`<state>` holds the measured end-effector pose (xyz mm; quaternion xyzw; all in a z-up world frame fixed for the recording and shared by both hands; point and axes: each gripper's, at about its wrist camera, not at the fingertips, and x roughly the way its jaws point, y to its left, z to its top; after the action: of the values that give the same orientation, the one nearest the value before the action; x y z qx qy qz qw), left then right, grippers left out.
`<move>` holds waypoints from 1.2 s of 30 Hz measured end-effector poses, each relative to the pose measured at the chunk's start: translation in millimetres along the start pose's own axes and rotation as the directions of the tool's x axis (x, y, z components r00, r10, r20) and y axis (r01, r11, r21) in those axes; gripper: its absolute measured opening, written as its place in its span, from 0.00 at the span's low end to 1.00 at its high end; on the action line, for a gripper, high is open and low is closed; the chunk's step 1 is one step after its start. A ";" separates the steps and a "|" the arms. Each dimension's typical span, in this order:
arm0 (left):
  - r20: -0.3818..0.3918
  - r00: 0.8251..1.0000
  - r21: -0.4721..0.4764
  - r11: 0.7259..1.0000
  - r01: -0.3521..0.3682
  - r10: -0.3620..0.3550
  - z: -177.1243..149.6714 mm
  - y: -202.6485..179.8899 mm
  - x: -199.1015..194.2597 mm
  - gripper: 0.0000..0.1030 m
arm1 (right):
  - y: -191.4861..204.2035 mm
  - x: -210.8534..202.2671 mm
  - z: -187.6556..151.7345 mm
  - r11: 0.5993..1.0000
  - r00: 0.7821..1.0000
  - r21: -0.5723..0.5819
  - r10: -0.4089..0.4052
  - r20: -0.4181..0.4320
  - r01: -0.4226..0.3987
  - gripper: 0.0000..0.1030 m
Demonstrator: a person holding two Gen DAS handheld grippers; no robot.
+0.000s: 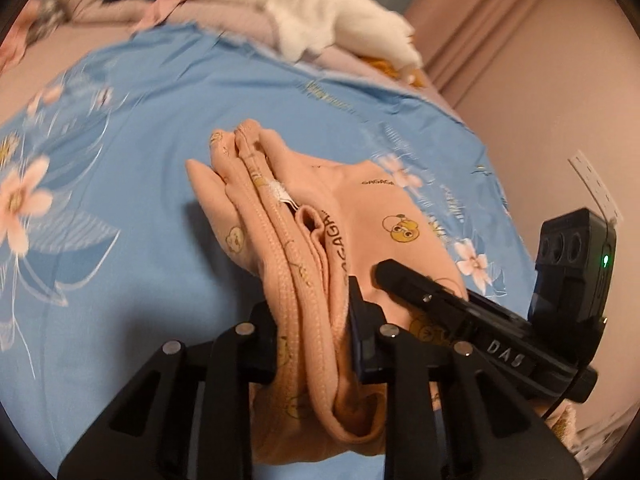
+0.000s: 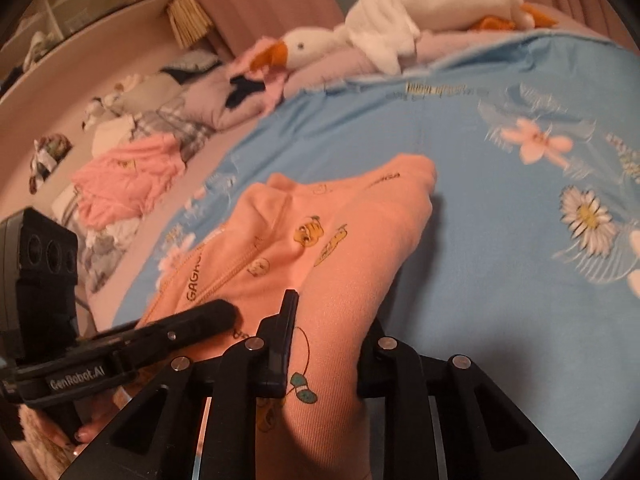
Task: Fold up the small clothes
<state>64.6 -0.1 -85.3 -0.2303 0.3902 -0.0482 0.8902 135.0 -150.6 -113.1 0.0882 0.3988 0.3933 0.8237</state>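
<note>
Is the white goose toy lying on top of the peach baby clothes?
No, the goose toy lies far back on the bed, apart from the peach clothes.

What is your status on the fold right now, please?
Left gripper shut on peach garment. Right gripper shut on it too. Garment bunched, partly lifted off blue sheet. Nothing in the way; plush goose sits well back.

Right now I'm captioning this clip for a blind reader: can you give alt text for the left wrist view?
The left gripper has its fingers closed on a bunched fold of a peach cartoon-print garment, which lies on a blue floral sheet. The right gripper reaches in from the right, and a white plush goose lies beyond.
</note>
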 end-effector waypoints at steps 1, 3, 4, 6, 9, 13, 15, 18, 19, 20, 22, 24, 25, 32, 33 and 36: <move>0.013 1.000 0.011 1.000 0.007 -0.007 2.1 -5.5 0.5 0.24 | -3.3 -7.4 3.2 1.000 1.000 0.003 -0.003 0.021 0.003 0.22; 0.024 0.999 0.016 0.999 0.032 -0.032 6.0 -12.5 3.3 0.24 | -9.1 -16.7 6.8 1.000 0.999 0.006 -0.010 0.054 0.010 0.22; 0.027 0.999 0.023 0.999 0.045 -0.045 8.2 -16.5 6.3 0.24 | -12.8 -20.9 8.9 1.000 0.998 0.008 -0.014 0.068 0.013 0.22; 0.028 0.998 0.041 0.998 0.050 -0.051 13.8 -24.4 14.6 0.24 | -21.2 -26.7 12.3 0.999 0.995 0.010 -0.032 0.094 0.031 0.22; 0.022 0.999 0.061 0.997 0.046 -0.048 15.5 -30.9 27.7 0.25 | -35.4 -26.6 14.6 0.998 0.992 0.023 -0.061 0.107 0.059 0.22; -0.016 1.000 0.051 0.998 0.024 -0.023 15.6 -33.8 52.1 0.25 | -51.1 -17.8 15.6 0.995 0.992 0.042 -0.089 0.085 0.086 0.23; -0.036 0.999 0.044 0.999 0.015 -0.013 14.6 -32.9 61.1 0.25 | -58.3 -13.5 14.7 0.995 0.993 0.052 -0.094 0.066 0.090 0.23; -0.065 0.998 0.044 0.999 -0.006 0.009 12.4 -30.3 71.4 0.26 | -68.1 -8.5 11.7 0.993 0.995 0.076 -0.097 0.032 0.094 0.23; -0.073 0.997 0.048 0.999 -0.016 0.020 11.6 -29.4 73.6 0.27 | -69.4 -7.3 10.9 0.992 0.995 0.083 -0.101 0.025 0.099 0.23; -0.077 0.997 0.051 0.998 -0.024 0.028 10.8 -28.7 74.7 0.29 | -70.5 -6.3 10.5 0.991 0.994 0.089 -0.106 0.015 0.104 0.23; -0.092 0.995 0.040 0.998 -0.039 0.042 10.7 -26.7 76.0 0.33 | -70.2 -7.6 9.7 0.988 0.992 0.092 -0.124 0.003 0.123 0.23; -0.106 0.993 0.020 0.999 -0.046 0.048 11.8 -24.3 73.2 0.36 | -70.2 -10.9 10.1 0.985 0.990 0.097 -0.140 -0.002 0.140 0.26; -0.103 0.993 0.023 0.998 -0.059 0.061 11.7 -24.8 69.5 0.41 | -70.0 -13.5 9.4 0.984 0.989 0.101 -0.147 -0.001 0.146 0.26; 0.023 0.998 0.018 0.999 -0.051 0.050 16.4 -32.7 19.9 0.91 | -58.2 -46.0 12.3 0.976 0.972 0.057 -0.217 0.091 0.212 0.75; 0.042 0.998 0.014 0.999 -0.053 0.052 17.6 -33.8 12.6 0.95 | -54.1 -54.3 13.3 0.975 0.969 0.047 -0.220 0.112 0.216 0.76; 0.084 0.993 0.015 0.997 -0.078 0.077 18.4 -38.0 -7.4 0.99 | -44.7 -73.5 16.6 0.974 0.961 0.040 -0.227 0.159 0.223 0.83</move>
<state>76.2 -25.1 -52.5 -0.2087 0.3608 -0.0075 0.9090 145.5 -230.8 -79.5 0.0829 0.3417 0.2844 0.8919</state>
